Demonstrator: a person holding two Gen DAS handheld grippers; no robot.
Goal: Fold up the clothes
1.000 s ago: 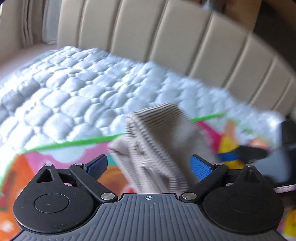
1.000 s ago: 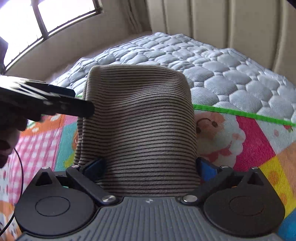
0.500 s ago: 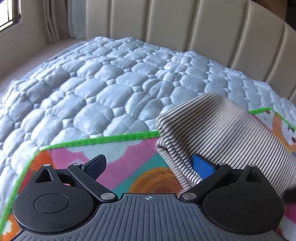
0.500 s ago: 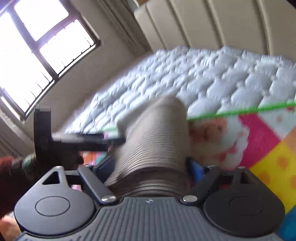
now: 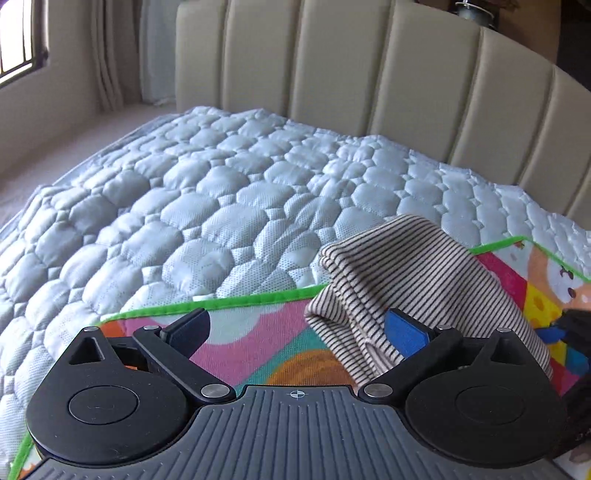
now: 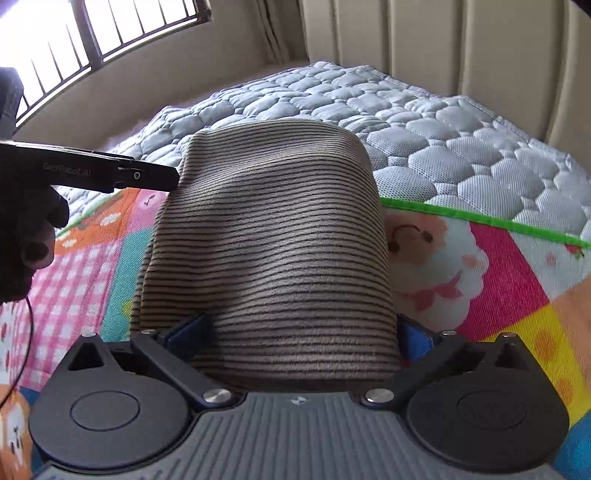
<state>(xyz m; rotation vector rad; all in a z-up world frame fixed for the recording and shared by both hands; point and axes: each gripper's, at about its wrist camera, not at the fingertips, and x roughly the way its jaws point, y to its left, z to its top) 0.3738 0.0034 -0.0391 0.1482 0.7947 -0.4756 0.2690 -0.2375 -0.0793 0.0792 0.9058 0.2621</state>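
Note:
A beige garment with thin dark stripes (image 6: 273,236) lies humped on a colourful cartoon play mat (image 6: 498,280) on the bed. In the right wrist view it fills the space between my right gripper's (image 6: 301,332) wide-open blue fingers and reaches past them. In the left wrist view the same garment (image 5: 417,266) sits at the right, its folded edge against the right pad (image 5: 404,332). My left gripper (image 5: 295,328) is open with only mat between its fingers. It shows from the side in the right wrist view (image 6: 147,177), its tip at the garment's left edge.
A pale blue quilted mattress cover (image 5: 221,206) spreads beyond the mat's green border (image 5: 221,306). A beige padded headboard (image 5: 369,74) rises behind it. A barred window (image 6: 110,29) and curtain are at the far left.
The left gripper has swung left, so the garment went from between its fingers to its right side. The right view jolted and settled back with the garment still between its fingers.

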